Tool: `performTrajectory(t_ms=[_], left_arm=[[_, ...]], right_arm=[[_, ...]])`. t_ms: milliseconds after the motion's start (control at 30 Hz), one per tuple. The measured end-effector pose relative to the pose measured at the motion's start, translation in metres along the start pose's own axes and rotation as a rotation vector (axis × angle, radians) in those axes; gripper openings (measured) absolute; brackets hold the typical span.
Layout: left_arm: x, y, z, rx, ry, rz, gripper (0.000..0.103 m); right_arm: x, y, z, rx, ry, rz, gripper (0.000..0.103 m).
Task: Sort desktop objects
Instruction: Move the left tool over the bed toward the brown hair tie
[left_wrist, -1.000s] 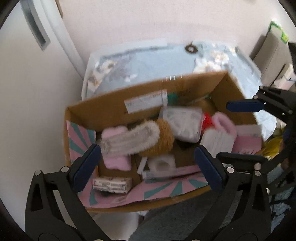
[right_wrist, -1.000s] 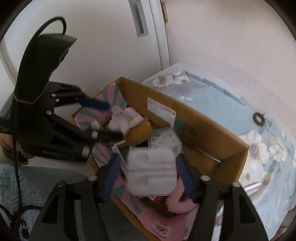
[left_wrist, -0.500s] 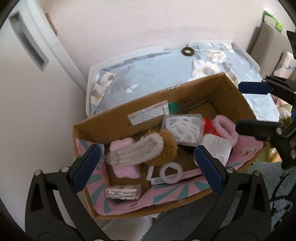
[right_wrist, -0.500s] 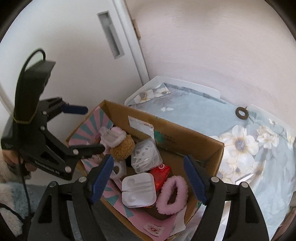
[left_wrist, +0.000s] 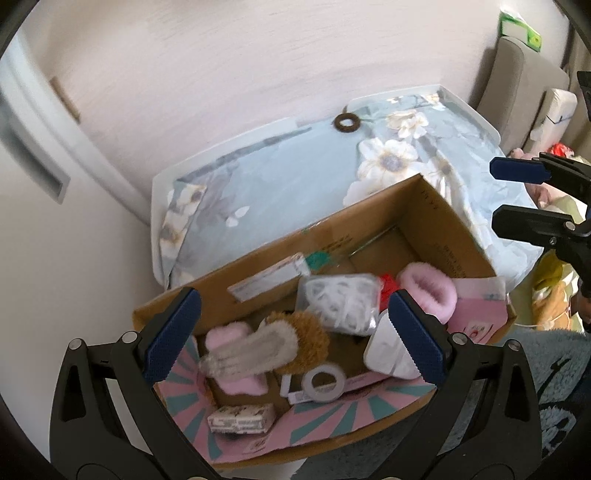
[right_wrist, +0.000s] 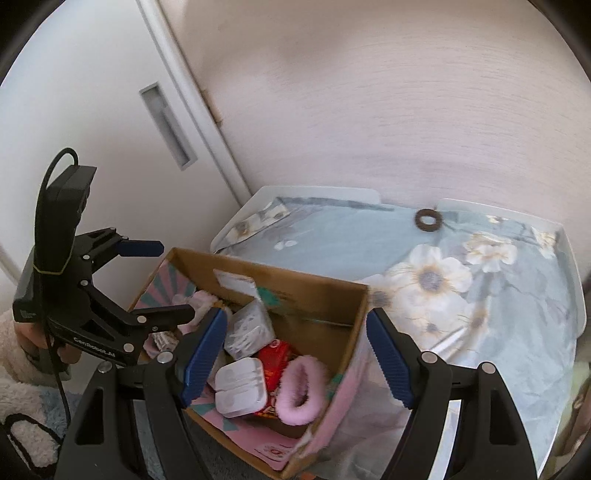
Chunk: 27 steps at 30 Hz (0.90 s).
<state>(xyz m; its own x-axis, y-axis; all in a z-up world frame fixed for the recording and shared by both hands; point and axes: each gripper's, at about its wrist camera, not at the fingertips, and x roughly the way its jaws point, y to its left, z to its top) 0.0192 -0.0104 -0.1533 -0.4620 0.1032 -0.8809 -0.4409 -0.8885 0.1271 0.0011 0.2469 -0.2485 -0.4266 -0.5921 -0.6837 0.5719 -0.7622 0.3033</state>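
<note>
Both grippers spread, empty, above cardboard box (left_wrist: 436, 206): left gripper (left_wrist: 291, 336), right gripper (right_wrist: 295, 354). Brown ring (right_wrist: 427, 220) at 12 o'clock on floral tray (right_wrist: 569, 258), likely next for sorting.

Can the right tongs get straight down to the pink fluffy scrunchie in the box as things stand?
Probably yes: the right tongs are open and empty above the box, and the pink scrunchie lies on top, uncovered.
</note>
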Motion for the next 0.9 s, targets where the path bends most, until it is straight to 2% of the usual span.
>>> performTrajectory(t_ms=[267,433,667,700,833,900], left_arm=[[0.007,-0.017,0.011,0.043,-0.003,-0.036,0.101],[0.007,-0.027,0.025,0.077,-0.025,-0.036,0.101],[0.01,-0.037,0.076,0.153,-0.072,-0.028,0.101],[0.013,-0.038,0.088,0.165,-0.079,-0.03,0.101],[0.026,-0.039,0.131,0.178,-0.094,-0.049,0.101],[0.036,-0.04,0.151,0.18,-0.094,-0.065,0.101]], right_arm=[[-0.013,-0.024,-0.009,0.073,-0.012,-0.06,0.074],[-0.012,-0.046,-0.02,0.138,0.017,-0.114,0.074],[-0.01,-0.074,-0.036,0.188,0.039,-0.163,0.074],[-0.009,-0.076,-0.035,0.191,0.04,-0.165,0.073],[-0.002,-0.084,-0.029,0.218,0.037,-0.131,0.053],[0.003,-0.088,-0.024,0.224,0.036,-0.128,0.049]])
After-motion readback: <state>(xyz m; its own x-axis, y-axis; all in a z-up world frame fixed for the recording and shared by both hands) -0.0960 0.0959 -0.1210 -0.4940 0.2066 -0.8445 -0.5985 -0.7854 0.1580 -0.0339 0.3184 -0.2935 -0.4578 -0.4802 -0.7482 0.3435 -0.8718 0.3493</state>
